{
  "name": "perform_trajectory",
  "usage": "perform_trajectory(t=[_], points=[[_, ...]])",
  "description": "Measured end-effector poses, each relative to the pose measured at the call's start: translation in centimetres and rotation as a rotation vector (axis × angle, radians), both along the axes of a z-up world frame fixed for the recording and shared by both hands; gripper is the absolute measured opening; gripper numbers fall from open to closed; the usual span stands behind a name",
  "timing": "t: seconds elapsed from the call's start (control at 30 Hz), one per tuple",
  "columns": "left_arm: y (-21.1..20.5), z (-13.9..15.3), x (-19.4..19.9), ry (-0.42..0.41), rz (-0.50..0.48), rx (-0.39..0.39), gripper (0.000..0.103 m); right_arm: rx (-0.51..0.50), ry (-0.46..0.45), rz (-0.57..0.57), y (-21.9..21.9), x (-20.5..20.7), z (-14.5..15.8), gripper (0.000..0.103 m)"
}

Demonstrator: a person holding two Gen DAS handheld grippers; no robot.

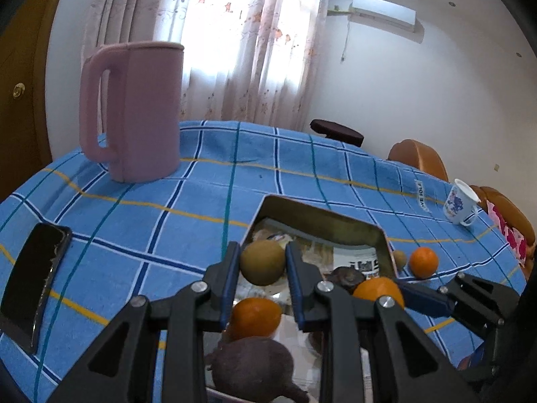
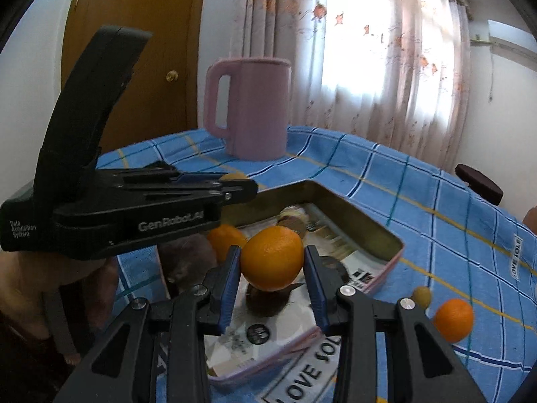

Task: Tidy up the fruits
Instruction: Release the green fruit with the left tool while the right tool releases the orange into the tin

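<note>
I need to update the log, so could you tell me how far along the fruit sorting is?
Well along. Already in the tin: an orange and two dark fruits. In hand above it: the left gripper holds a green-brown fruit, the right gripper an orange. Left on the cloth: a small green fruit and an orange.

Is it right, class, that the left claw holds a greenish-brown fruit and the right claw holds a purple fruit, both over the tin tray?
No. The right claw holds an orange, as the right wrist view shows. The rest stands.
</note>
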State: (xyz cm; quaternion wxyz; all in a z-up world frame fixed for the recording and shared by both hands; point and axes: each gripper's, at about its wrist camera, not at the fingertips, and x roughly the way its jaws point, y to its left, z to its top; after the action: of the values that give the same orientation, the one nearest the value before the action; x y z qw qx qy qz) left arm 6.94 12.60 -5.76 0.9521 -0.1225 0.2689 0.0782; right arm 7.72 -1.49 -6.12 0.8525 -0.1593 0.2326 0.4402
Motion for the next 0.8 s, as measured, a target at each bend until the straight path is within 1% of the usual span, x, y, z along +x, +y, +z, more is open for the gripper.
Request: perform_trajectory(t=[0.13, 0.17, 0.2, 0.27, 0.33, 0.4, 0.5, 0.57, 0.6, 0.63, 0.73, 0.8], points=[[0.3, -0.6, 0.4, 0.023, 0.0, -0.007, 0.029, -0.026, 0.024, 0.032, 0.7, -0.2, -0.2, 0.04], [0.4, -0.7, 0.5, 0.027, 0.002, -0.008, 0.03, -0.046, 0.049, 0.05, 1.1, -0.1, -0.6, 0.04], [0.4, -0.7, 0.5, 0.026, 0.002, -0.011, 0.032, -0.051, 0.054, 0.056, 1.2, -0.2, -0.7, 0.041], [0.3, -0.7, 0.4, 0.024, 0.006, -0.012, 0.041, -0.046, 0.045, 0.051, 1.1, -0.3, -0.6, 0.042], [0.2, -0.5, 0.1, 0.005, 0.024, -0.017, 0.067, -0.024, 0.035, 0.042, 0.6, -0.1, -0.3, 0.045], [0.1, -0.1, -0.3, -0.021, 0.026, -0.025, 0.076, -0.011, 0.03, 0.028, -0.3, 0.1, 0.0, 0.046], [-0.5, 0.3, -0.4, -0.04, 0.016, -0.026, 0.077, 0.004, 0.019, -0.009, -2.1, 0.8, 0.7, 0.046], [-1.1, 0.6, -0.4, -0.05, 0.015, -0.022, 0.083, -0.001, -0.003, -0.053, -3.8, 1.5, 1.0, 0.046], [-1.3, 0.6, -0.4, -0.053, 0.016, -0.019, 0.09, -0.006, -0.012, -0.077, -4.6, 1.9, 1.1, 0.046], [-1.6, 0.7, -0.3, -0.057, 0.019, -0.013, 0.093, -0.015, -0.016, -0.107, -5.3, 2.5, 1.1, 0.046], [-2.8, 1.0, 0.1, -0.062, -0.003, -0.011, 0.094, -0.051, -0.038, -0.225, -7.2, 4.6, 1.0, 0.046], [-3.6, 1.2, 0.4, -0.061, -0.022, 0.002, 0.094, -0.065, -0.028, -0.264, -7.9, 6.1, 0.7, 0.046]])
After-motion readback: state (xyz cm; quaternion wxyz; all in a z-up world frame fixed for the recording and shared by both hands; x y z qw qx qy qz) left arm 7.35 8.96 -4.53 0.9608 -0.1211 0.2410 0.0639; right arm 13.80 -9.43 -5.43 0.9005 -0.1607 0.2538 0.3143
